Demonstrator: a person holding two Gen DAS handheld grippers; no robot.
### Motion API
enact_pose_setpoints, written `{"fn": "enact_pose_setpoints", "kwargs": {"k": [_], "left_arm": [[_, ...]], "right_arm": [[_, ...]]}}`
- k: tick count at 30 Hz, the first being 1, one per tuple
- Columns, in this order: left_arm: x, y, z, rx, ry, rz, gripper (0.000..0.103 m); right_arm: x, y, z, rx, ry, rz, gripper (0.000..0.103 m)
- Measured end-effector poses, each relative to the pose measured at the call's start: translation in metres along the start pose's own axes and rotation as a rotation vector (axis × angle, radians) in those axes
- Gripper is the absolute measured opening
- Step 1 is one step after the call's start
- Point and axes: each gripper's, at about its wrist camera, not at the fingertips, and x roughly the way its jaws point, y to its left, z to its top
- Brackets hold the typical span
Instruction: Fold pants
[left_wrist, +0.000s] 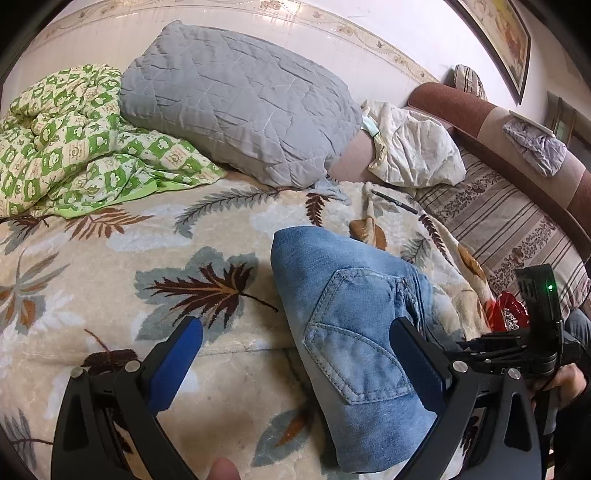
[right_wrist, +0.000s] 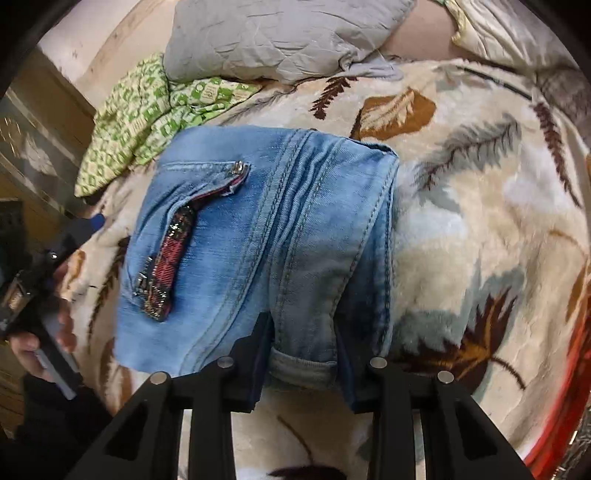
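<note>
— Already, how much of the folding can be taken as done?

— Most of it, by the look of things. The jeans (right_wrist: 258, 236) are seen as a compact, layered bundle at the centre of the right wrist view, lying on the leaf-patterned blanket (right_wrist: 461, 229); a zipped pocket with red plaid lining is turned up on top. Only a last tuck or smoothing seems to be left.

— And the grippers?

— The right gripper (right_wrist: 303, 350) is partly closed, and a rolled hem of the jeans is pinched between its pads at the lower centre of that view. The left gripper (left_wrist: 295, 354) is held spread wide; nothing is gripped, though its right finger (left_wrist: 421, 362) is overlapped with the bundle's edge, and contact cannot be told.
</note>
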Motion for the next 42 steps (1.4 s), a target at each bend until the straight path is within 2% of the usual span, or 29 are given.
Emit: {"fn": "enact_pose_setpoints", "kwargs": {"k": [3, 6, 9, 11, 13, 15, 19, 26, 32, 36, 42], "left_arm": [[-0.002, 0.001, 0.000, -0.004, -0.005, 0.003, 0.101], [-0.004, 0.002, -0.001, -0.006, -0.011, 0.010, 0.101], [-0.005, 0.004, -0.001, -0.012, -0.010, 0.020, 0.101], [-0.006, 0.005, -0.001, -0.015, -0.016, 0.032, 0.101], [-0.008, 0.003, -0.002, -0.015, -0.026, 0.044, 0.101], [-0.010, 0.001, -0.004, -0.009, -0.036, 0.074, 0.101], [-0.015, -0.008, -0.012, 0.013, -0.040, 0.167, 0.101], [-0.027, -0.034, -0.023, 0.048, -0.057, 0.285, 0.101], [-0.039, -0.053, -0.023, 0.093, -0.107, 0.389, 0.101], [-0.044, -0.062, -0.020, 0.094, -0.119, 0.396, 0.101], [-0.043, -0.066, -0.014, 0.076, -0.115, 0.391, 0.101]], "right_arm": [[-0.013, -0.003, 0.001, 0.015, -0.023, -0.024, 0.059], [-0.037, -0.009, 0.003, 0.046, -0.072, -0.016, 0.066], [-0.058, -0.008, 0.003, 0.044, -0.117, -0.065, 0.071], [-0.072, -0.004, 0.002, 0.018, -0.166, -0.103, 0.071], [-0.082, 0.004, 0.001, 0.009, -0.229, -0.139, 0.079], [-0.091, 0.013, 0.002, 0.004, -0.311, -0.182, 0.091], [-0.095, 0.031, 0.002, 0.003, -0.450, -0.251, 0.096], [-0.084, 0.037, -0.010, 0.057, -0.575, -0.280, 0.100], [-0.079, 0.031, -0.018, 0.059, -0.574, -0.286, 0.100], [-0.085, 0.032, -0.020, 0.026, -0.580, -0.299, 0.100], [-0.092, 0.029, -0.017, 0.032, -0.514, -0.262, 0.100]]}}
